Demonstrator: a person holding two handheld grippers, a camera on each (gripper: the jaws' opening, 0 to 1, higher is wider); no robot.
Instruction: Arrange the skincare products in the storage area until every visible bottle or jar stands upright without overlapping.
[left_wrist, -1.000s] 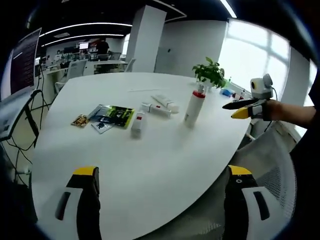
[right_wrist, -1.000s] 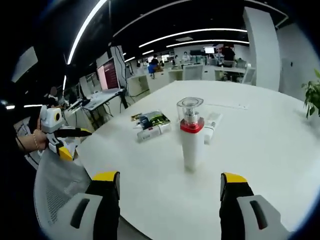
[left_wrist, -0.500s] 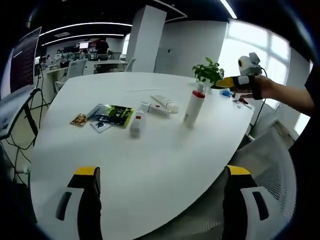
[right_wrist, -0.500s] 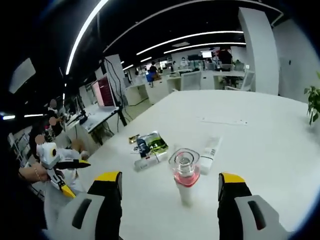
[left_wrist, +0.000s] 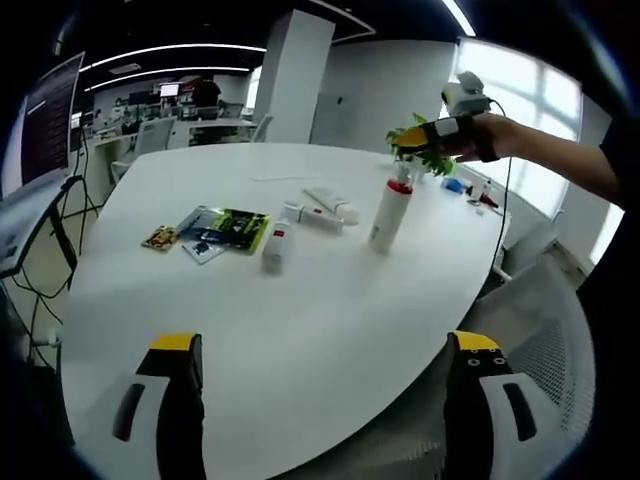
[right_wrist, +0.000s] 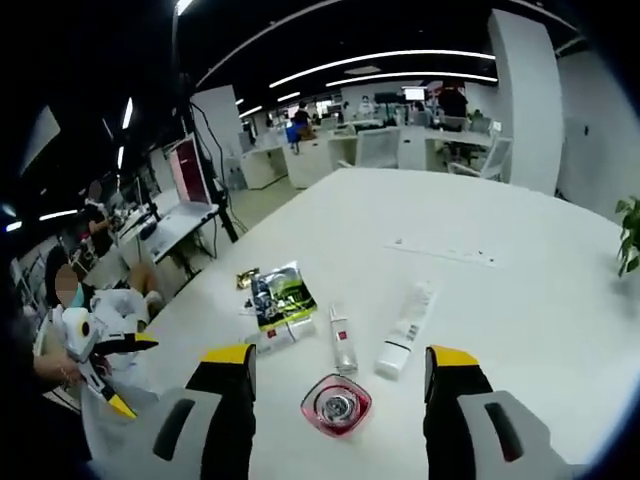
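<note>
In the left gripper view, your left gripper (left_wrist: 318, 405) sits wide open and empty at the white table (left_wrist: 300, 330); your right gripper (left_wrist: 412, 137) has risen above the upright bottle (left_wrist: 389, 214). 3 tubes (left_wrist: 277, 247) lie flat beside it.

In the right gripper view, your right gripper (right_wrist: 340, 390) now looks straight down on the bottle's cap (right_wrist: 336, 405), jaws spread, nothing held.
</note>
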